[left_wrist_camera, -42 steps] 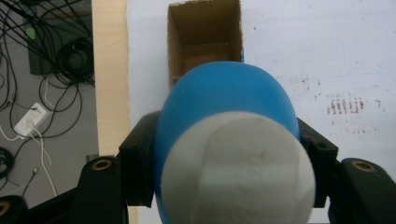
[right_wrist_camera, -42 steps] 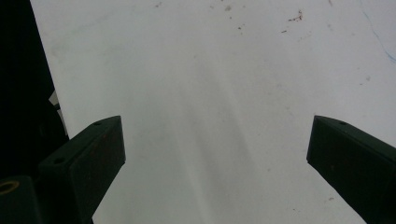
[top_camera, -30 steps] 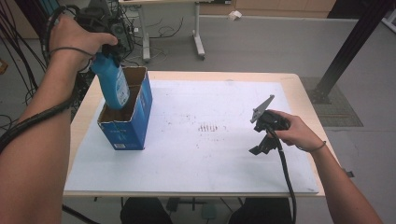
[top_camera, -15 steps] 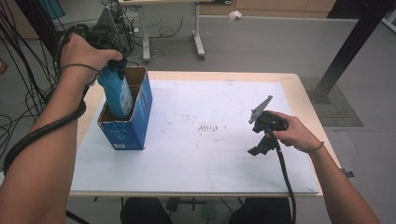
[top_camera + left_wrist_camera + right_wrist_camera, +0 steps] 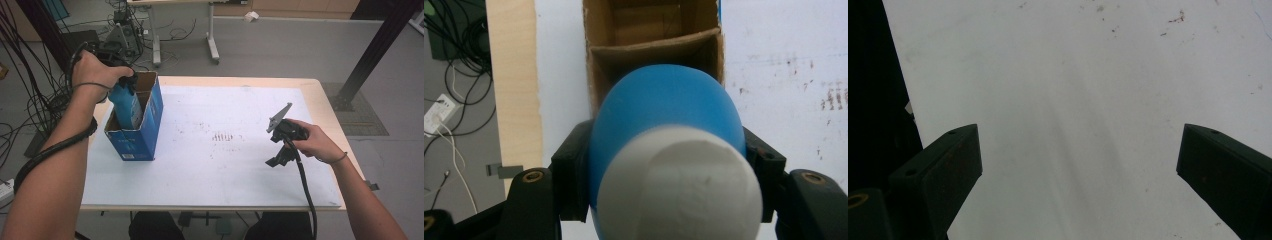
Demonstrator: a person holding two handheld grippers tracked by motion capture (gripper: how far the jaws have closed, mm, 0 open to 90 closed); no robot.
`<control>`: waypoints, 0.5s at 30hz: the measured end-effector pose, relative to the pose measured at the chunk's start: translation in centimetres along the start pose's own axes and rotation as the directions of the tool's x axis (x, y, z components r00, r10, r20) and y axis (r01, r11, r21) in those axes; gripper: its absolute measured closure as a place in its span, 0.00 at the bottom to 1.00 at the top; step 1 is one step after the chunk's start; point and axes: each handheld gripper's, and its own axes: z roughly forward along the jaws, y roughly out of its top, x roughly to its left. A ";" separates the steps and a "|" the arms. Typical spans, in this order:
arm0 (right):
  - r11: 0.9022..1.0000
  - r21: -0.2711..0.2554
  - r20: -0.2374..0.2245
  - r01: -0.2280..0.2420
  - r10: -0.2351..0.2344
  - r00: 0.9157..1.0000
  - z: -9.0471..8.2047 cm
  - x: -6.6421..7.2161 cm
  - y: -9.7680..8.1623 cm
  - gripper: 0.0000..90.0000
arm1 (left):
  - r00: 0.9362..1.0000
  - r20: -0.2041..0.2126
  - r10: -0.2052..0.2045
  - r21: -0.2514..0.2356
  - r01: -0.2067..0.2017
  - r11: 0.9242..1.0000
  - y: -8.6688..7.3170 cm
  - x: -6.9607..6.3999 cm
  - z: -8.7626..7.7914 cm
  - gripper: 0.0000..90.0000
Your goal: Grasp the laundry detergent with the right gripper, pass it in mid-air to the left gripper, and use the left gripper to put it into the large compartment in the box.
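Left tongs (image 5: 125, 85) clamp a blue bottle (image 5: 664, 115) with white cap, partly inside the open blue cardboard box (image 5: 147, 130) on the table (image 5: 225, 170); right tongs (image 5: 1078, 180) hover apart, empty.

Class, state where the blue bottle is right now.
In the high view the blue bottle is at the table's left, held by the left gripper, its lower part inside the open cardboard box.

Print on the blue box (image 5: 131, 145) is unreadable.
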 end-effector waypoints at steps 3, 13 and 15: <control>1.000 -0.001 0.001 0.000 0.000 1.000 0.0 0.0 0.0 0.05 | 1.000 0.010 0.000 0.006 0.000 1.000 -0.1 0.1 0.6 0.42; 1.000 -0.003 0.000 -0.006 0.006 1.000 0.1 0.0 -0.2 0.05 | 1.000 -0.001 -0.009 0.015 0.009 1.000 -0.4 0.0 2.6 0.42; 1.000 -0.003 -0.002 -0.006 0.006 1.000 0.1 0.0 -0.2 0.05 | 1.000 0.004 -0.014 0.024 0.014 1.000 -0.5 0.0 3.1 0.42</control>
